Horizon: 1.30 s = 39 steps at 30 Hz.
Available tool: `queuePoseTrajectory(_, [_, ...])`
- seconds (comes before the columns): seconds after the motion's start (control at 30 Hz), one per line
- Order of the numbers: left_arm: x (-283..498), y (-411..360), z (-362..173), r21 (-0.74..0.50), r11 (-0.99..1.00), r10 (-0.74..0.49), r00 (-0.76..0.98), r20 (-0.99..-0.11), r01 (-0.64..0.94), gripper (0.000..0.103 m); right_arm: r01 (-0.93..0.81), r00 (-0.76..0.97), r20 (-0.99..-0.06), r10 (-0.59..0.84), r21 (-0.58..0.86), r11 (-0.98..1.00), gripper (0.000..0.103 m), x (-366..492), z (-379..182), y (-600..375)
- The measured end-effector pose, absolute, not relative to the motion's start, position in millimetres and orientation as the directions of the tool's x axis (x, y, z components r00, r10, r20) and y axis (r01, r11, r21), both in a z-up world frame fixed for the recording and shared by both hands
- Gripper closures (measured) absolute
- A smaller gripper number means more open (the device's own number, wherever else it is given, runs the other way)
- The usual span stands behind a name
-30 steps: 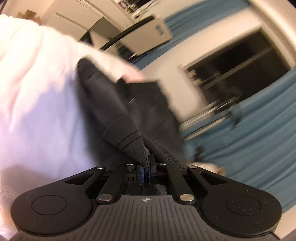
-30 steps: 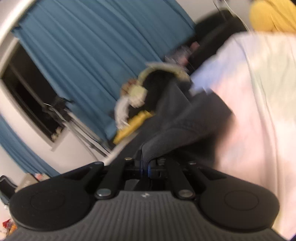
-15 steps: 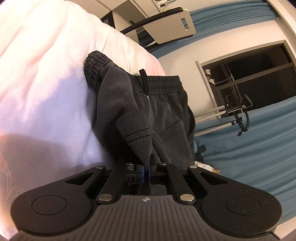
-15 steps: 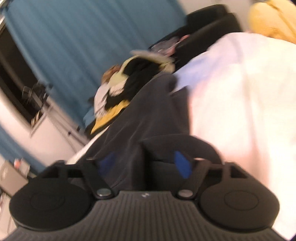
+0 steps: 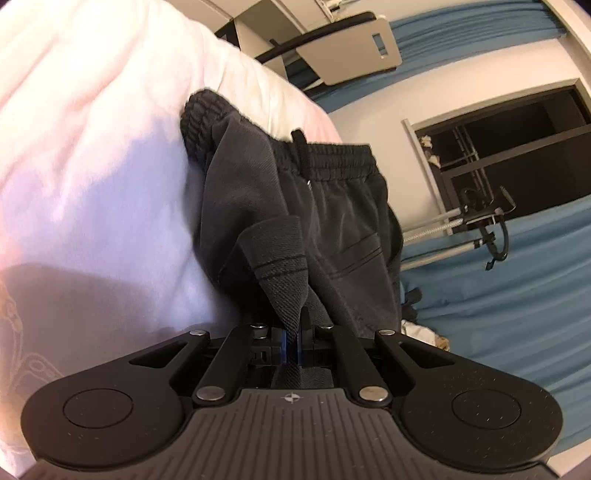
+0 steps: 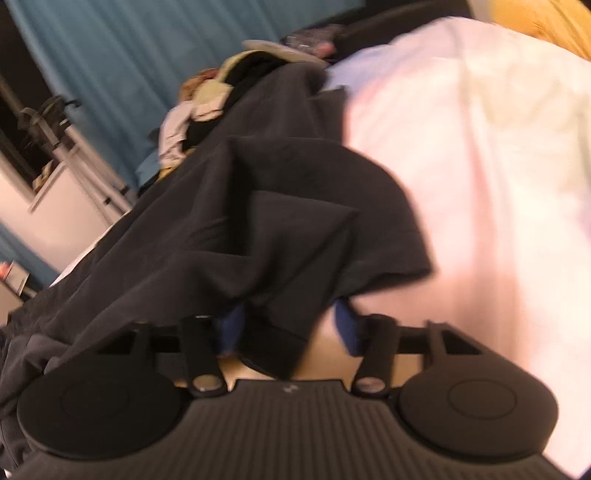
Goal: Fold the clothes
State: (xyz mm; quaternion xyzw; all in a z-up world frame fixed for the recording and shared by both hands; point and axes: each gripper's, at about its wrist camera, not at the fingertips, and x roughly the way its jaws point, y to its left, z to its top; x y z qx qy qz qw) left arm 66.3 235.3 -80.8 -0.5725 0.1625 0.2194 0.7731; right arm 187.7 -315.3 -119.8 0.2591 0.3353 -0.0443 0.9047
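Blue curtains, dark window, white bedding, white wall.

One pair of dark sweatpants lies on one white bed cover, showing one elastic waistband, one drawstring and one ribbed cuff. Two grippers are in view, the left gripper and the right gripper, each with two jaws. Around them are one dark window, blue curtains whose number I cannot tell, one heap of mixed clothes too jumbled to count, and one yellow item at the frame's edge.
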Motion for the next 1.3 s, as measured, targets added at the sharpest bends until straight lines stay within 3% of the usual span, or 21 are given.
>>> queuePoseTrajectory(0.03, [67,235,-82,-0.811,0.250,0.152,0.849,-0.506,-0.529,0.098,0.233,0.786,-0.612,0.091,0.429,0.873,0.092,186,-115,-312])
queuePoseTrajectory(0.07, [66,235,-82,-0.812,0.251,0.155,0.850,-0.504,-0.527,0.098,0.219,0.805,-0.586,0.088,0.433,0.874,0.097,181,-107,-312])
queuePoseTrajectory(0.3, [43,241,-54,-0.874,0.259,0.172,0.910,-0.377,-0.411,0.098,0.178,0.957,-0.289,0.000,0.588,0.789,0.099,109,-28,-362])
queuePoseTrajectory(0.43, [26,251,-44,-0.922,0.222,0.166,0.944,-0.284,-0.317,0.098,0.133,0.990,-0.040,-0.132,0.518,0.845,0.099,67,33,-377])
queuePoseTrajectory(0.53, [28,256,-46,-0.921,0.213,0.178,0.940,-0.292,-0.326,0.098,0.149,0.984,0.020,-0.175,0.436,0.888,0.102,83,69,-388])
queuePoseTrajectory(0.63, [36,254,-56,-0.910,0.200,0.172,0.927,-0.334,-0.364,0.098,0.235,0.972,-0.054,-0.229,0.315,0.920,0.102,150,71,-393])
queuePoseTrajectory(0.77, [40,253,-61,-0.895,0.194,0.172,0.912,-0.373,-0.402,0.098,0.294,0.921,-0.355,-0.160,0.363,0.884,0.101,212,18,-414])
queuePoseTrajectory(0.87, [40,256,-63,-0.894,0.181,0.165,0.909,-0.382,-0.409,0.098,0.238,0.893,-0.446,-0.066,0.342,0.909,0.096,196,-19,-423])
queuePoseTrajectory(0.93, [40,258,-66,-0.897,0.163,0.157,0.908,-0.388,-0.412,0.098,0.182,0.888,-0.460,-0.015,0.321,0.929,0.077,166,-34,-438])
queuePoseTrajectory(0.97, [39,259,-68,-0.898,0.153,0.154,0.907,-0.391,-0.413,0.098,0.153,0.885,-0.466,0.012,0.315,0.937,0.056,149,-41,-447])
queuePoseTrajectory(1.0, [40,259,-70,-0.897,0.147,0.153,0.906,-0.396,-0.417,0.098,0.131,0.886,-0.463,0.025,0.301,0.944,0.042,133,-44,-455])
queuePoseTrajectory(1.1, [45,258,-73,-0.888,0.148,0.152,0.897,-0.415,-0.436,0.098,0.082,0.897,-0.440,0.037,0.247,0.966,0.028,81,-49,-482])
queuePoseTrajectory(1.17, [49,256,-75,-0.877,0.155,0.157,0.888,-0.432,-0.454,0.098,0.027,0.895,-0.439,0.074,0.220,0.975,0.026,48,-52,-496])
queuePoseTrajectory(1.3, [53,248,-78,-0.852,0.181,0.166,0.869,-0.466,-0.491,0.098,-0.173,0.809,-0.516,0.282,0.249,0.953,0.020,15,-72,-493])
